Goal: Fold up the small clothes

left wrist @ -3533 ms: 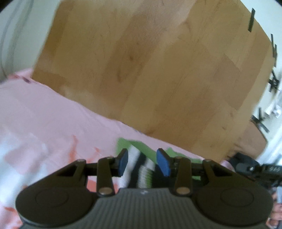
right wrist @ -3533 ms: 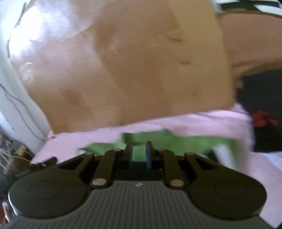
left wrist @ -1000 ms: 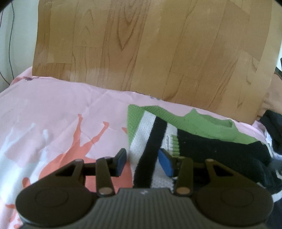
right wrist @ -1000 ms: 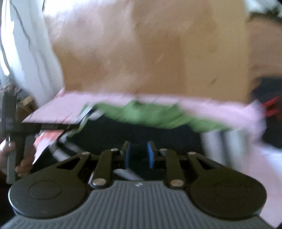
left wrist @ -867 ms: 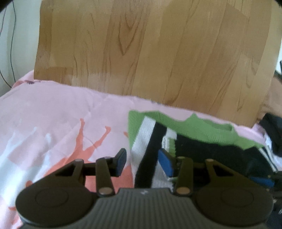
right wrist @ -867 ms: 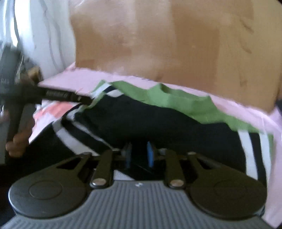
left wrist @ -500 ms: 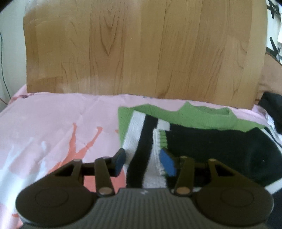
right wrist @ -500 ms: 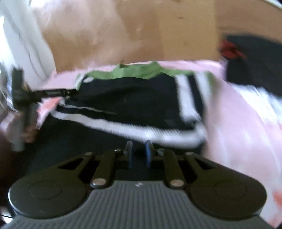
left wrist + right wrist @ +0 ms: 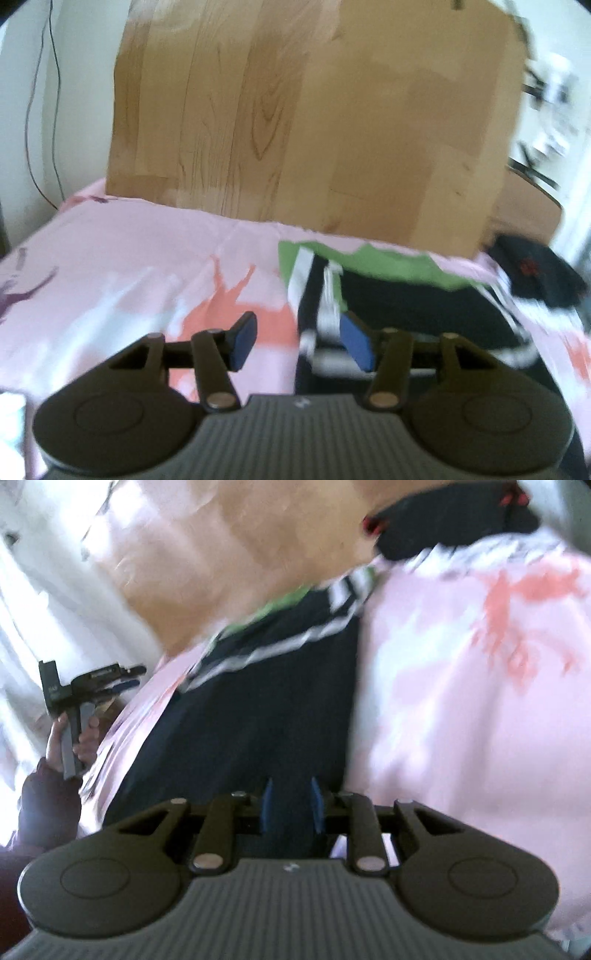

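Small knit sweater point(image 9: 406, 295), black w/ white stripes and green edge, lies on the pink sheet point(image 9: 129, 266) near the far edge, by the wood-look floor point(image 9: 295, 110). It's part folded: a dark flap lies over the body.

Left gripper point(image 9: 299, 339): jaws opening, nothing between the pads; the sweater's striped side edge sits just beside its right-hand pad. It's let go.

Right gripper point(image 9: 290, 805): jaws opening a bit, pads narrow w/ dark cloth between them. Too blurred to say if they pinch it or hang over it.

Handling, my guess: soft, light, floppy knit, no stiffness, so it sags and drags if lifted by one point. It should grip well, not slippery, but may stretch. Best to take it at two corners of the hem or at the side seams, through both layers, and lay the fold down flat.
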`<state>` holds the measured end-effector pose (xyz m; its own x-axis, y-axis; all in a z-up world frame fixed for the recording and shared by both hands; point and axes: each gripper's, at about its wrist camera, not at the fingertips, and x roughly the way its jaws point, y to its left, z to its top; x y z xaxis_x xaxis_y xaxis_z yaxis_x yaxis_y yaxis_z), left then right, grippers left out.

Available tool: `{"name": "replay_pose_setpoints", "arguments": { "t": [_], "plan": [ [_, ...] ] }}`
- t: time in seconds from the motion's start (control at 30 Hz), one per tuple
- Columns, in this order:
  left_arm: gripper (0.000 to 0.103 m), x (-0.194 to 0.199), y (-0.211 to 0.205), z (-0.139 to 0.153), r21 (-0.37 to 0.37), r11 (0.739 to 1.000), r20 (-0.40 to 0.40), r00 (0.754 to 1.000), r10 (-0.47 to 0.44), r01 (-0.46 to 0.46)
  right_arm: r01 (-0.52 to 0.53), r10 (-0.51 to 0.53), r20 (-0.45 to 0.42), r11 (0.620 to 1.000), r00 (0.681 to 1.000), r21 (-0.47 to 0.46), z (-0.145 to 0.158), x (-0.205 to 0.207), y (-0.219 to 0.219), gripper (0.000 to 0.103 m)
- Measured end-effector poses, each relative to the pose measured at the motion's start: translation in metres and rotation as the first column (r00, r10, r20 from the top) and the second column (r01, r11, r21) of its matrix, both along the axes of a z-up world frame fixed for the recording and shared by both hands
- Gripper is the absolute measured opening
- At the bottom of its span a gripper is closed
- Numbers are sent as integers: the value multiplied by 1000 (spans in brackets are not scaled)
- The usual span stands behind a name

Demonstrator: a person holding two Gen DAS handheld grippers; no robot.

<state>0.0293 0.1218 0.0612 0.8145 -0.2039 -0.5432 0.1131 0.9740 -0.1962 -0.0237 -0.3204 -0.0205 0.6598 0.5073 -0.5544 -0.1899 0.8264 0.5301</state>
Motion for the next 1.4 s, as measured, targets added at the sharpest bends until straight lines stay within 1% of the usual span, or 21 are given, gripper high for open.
{"name": "replay_pose_setpoints", "arguments": {
  "t": [0.07, 0.13, 0.23, 0.3, 0.47, 0.53, 0.6, 0.67, 0.73, 0.77, 0.8, 0.83, 0.87, 0.93, 1.0, 1.07, 1.2, 1.27, 1.33, 1.37, 1.4],
  "plan": [
    [51, -41, 13, -2, 9, 1000, -17, 1000, -19, 19, -87, 87, -28, 996, 996, 8, -8, -12, 5, 27],
    [51, -74, 25, -7, 3, 1000, -51, 998, -27, 27, -88, 88, -8, 996, 996, 9, -7, -22, 0, 26],
    [51, -120, 33, -21, -27, 999, -130, 991, -35, 32, -65, 64, 12, 997, 998, 53, -2, -28, -12, 27],
    [51, -142, 31, -32, -58, 997, -174, 983, -51, 42, -64, 65, -11, 997, 998, 39, -2, -23, -14, 27],
    [51, -161, 18, -53, -118, 991, -244, 966, -86, 59, -129, 131, -59, 991, 990, 43, -14, -9, 3, 34],
    [52, -164, 13, -54, -97, 994, -234, 969, -74, 52, -137, 141, -50, 987, 989, 80, -18, -15, -1, 35],
    [51, -166, 11, -50, -86, 995, -258, 964, -65, 44, -130, 136, -55, 986, 989, 103, -18, -17, -2, 35],
    [49, -170, 6, -48, -87, 994, -282, 955, -89, 67, -137, 144, -57, 984, 988, 113, -18, -26, -6, 35],
    [50, -171, -2, -49, -53, 993, -309, 944, -113, 101, -129, 138, -65, 983, 988, 129, -20, -27, -8, 35],
    [49, -173, -9, -48, -17, 993, -307, 944, -117, 118, -125, 135, -68, 982, 988, 142, -21, -26, -8, 33],
    [46, -174, -12, -48, -2, 991, -309, 943, -125, 130, -132, 143, -68, 980, 987, 152, -22, -28, -14, 24],
    [22, -174, -14, -48, 2, 991, -315, 941, -127, 134, -149, 159, -54, 976, 986, 159, -23, -29, -13, 15],
    [9, -174, -14, -47, -2, 991, -321, 939, -125, 131, -159, 169, -47, 974, 985, 163, -23, -28, -11, 8],
    [9, -172, -8, -41, -53, 991, -305, 943, -131, 120, -173, 176, 2, 964, 984, 203, -17, -31, -19, 8],
    [8, -173, 0, -29, -114, 987, -253, 957, -143, 117, -172, 158, 76, 955, 985, 243, -3, -30, -28, 7],
    [9, -168, 10, -14, -185, 977, -188, 972, -143, 108, -145, 116, 129, 957, 985, 251, 11, -24, -38, 7],
    [9, -132, 23, 9, -286, 956, -116, 988, -104, 67, -72, 20, 189, 959, 982, 272, 37, 12, -57, 7],
    [9, -96, 21, 22, -296, 954, -87, 993, -74, 45, -35, -25, 214, 961, 977, 275, 48, 42, -59, 7],
    [11, -51, 14, 31, -287, 958, -50, 998, -36, 20, 67, -123, 208, 964, 970, 257, 53, 86, -56, 8],
    [19, -26, 10, 32, -258, 966, -34, 999, -2, -7, 105, -158, 208, 964, 965, 244, 49, 106, -57, 14],
    [27, -7, 5, 30, -208, 977, -37, 998, 46, -53, 146, -185, 213, 971, 959, 188, 46, 125, -52, 26]
  ]
}}
